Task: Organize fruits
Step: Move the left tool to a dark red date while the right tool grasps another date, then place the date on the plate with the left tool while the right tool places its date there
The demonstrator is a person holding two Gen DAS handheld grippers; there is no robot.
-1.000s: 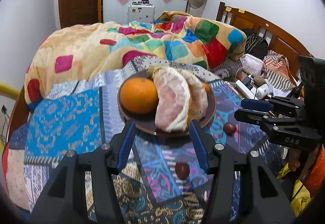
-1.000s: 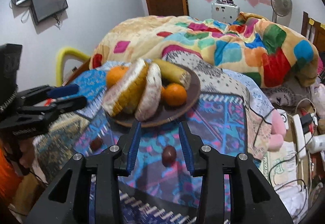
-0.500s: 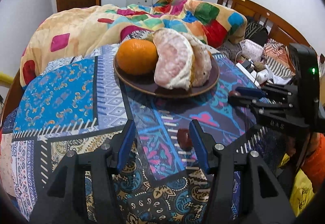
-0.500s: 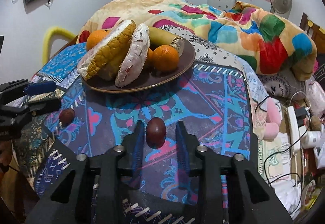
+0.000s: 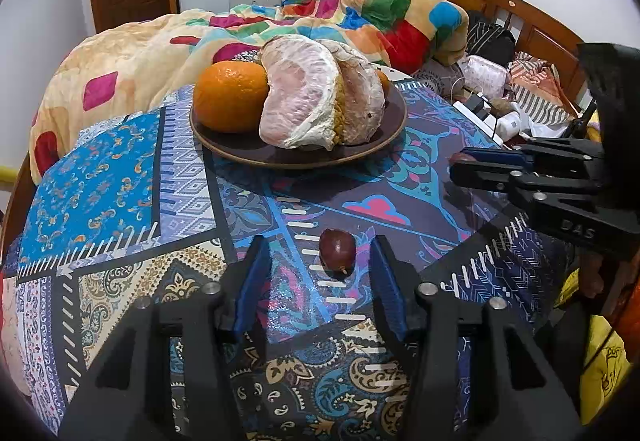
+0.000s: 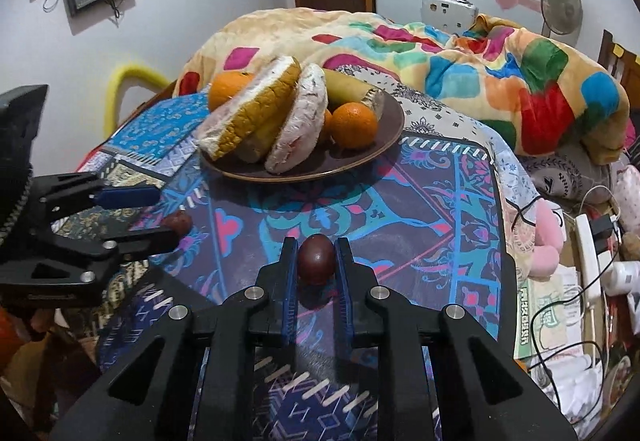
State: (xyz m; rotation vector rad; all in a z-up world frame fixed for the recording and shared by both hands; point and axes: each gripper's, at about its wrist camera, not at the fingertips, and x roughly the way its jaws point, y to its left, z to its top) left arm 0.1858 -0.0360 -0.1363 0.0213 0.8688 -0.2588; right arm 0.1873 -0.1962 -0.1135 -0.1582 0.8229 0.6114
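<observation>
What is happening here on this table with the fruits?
A person works with two handheld grippers. The right gripper is shut on a small dark red fruit. The left gripper, whose jaws have just been closing, straddles a second small red fruit without pressing on it. Oranges and pomelo pieces already lie on the brown plate.

Raised letters show on the right gripper (image 5: 456, 165), moulded into its black body in the left wrist view, and they read "DAS", or possibly "UAS", since the first letter is unclear. There is print on the yellow bag (image 5: 606, 365) at the lower right of that view, too warped to make out. In the right wrist view a green and white paper (image 6: 538, 321) beside the table carries lettering turned sideways, too small to read. Nothing else legible.
</observation>
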